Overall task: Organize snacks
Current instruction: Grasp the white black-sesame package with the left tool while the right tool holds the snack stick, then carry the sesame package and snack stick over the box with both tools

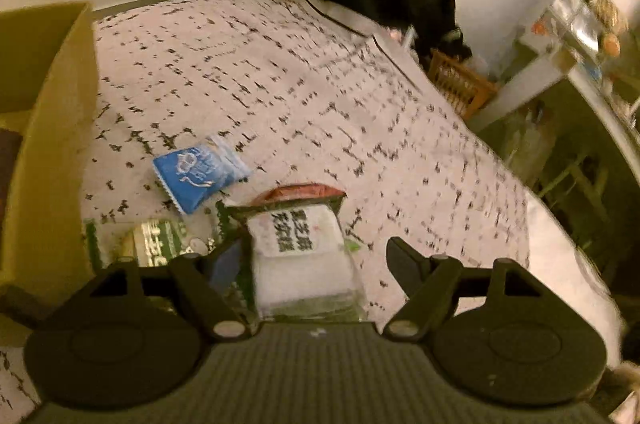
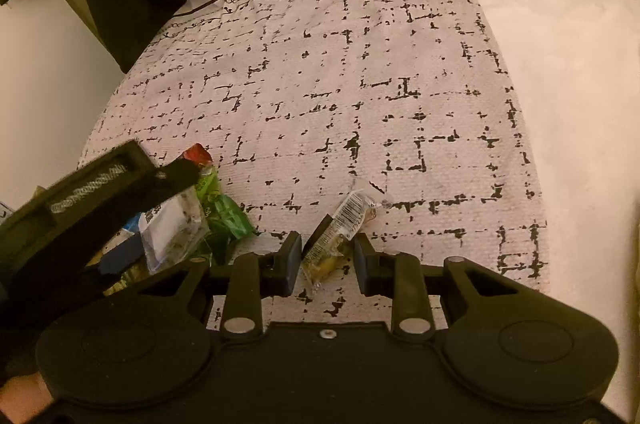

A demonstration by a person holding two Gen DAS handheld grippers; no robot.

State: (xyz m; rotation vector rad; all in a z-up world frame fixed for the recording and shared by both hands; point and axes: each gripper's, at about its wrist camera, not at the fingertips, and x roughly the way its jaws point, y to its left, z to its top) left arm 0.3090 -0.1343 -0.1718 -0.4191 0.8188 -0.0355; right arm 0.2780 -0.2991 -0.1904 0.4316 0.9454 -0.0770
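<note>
The left gripper stands spread around a white packet, its pads clear of it. The right gripper pinches a clear-wrapped yellow snack.

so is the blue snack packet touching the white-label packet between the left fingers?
Apart. The left wrist view shows patterned cloth between the blue snack packet and the white-label packet.

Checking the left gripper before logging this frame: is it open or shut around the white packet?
Open: the left gripper straddles the white packet, with a clear gap beside its right finger.
</note>
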